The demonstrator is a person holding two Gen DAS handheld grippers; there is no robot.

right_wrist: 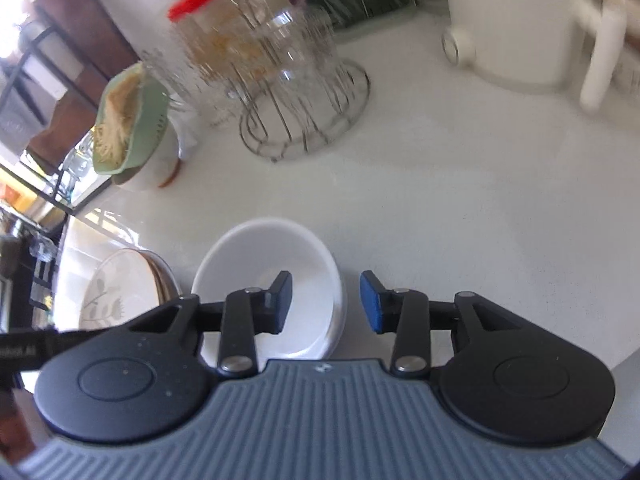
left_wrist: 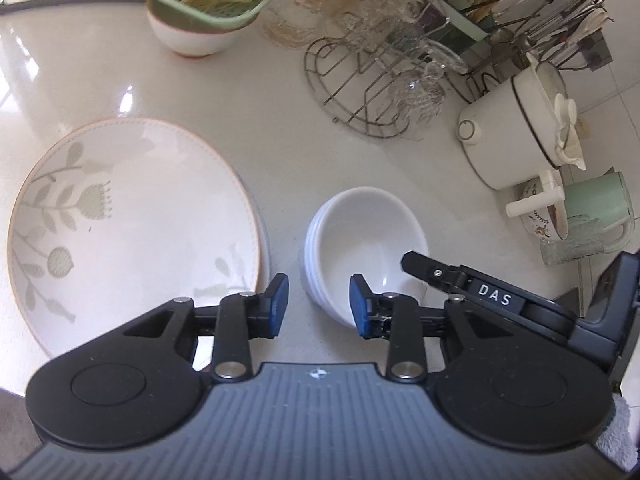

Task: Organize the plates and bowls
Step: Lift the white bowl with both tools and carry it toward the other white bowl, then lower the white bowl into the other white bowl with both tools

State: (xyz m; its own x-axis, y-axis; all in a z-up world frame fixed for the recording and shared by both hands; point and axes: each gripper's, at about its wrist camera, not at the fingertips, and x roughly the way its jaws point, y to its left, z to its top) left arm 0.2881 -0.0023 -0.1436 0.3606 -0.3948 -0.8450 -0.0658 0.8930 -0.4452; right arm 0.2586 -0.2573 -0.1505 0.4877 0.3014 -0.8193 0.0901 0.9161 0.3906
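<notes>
A stack of white bowls (left_wrist: 362,236) sits on the pale counter (left_wrist: 260,140). Left of it lies a stack of large plates (left_wrist: 132,220) with a green leaf pattern. My left gripper (left_wrist: 319,306) is open, its jaws straddling the stack's near left rim without pressing on it. In the right wrist view my right gripper (right_wrist: 326,302) is open too, astride the right rim of the bowls (right_wrist: 264,252), one finger inside and one outside. That gripper's finger (left_wrist: 416,262) shows over the bowls in the left wrist view. The plates (right_wrist: 116,292) lie at the lower left there.
Behind the bowls stands a wire rack (left_wrist: 368,80) with glasses. A white pot (left_wrist: 516,132), a green mug (left_wrist: 596,200) and a cutlery holder (left_wrist: 520,0) crowd the back right. A bowl under a green colander (left_wrist: 200,8) sits at the back left.
</notes>
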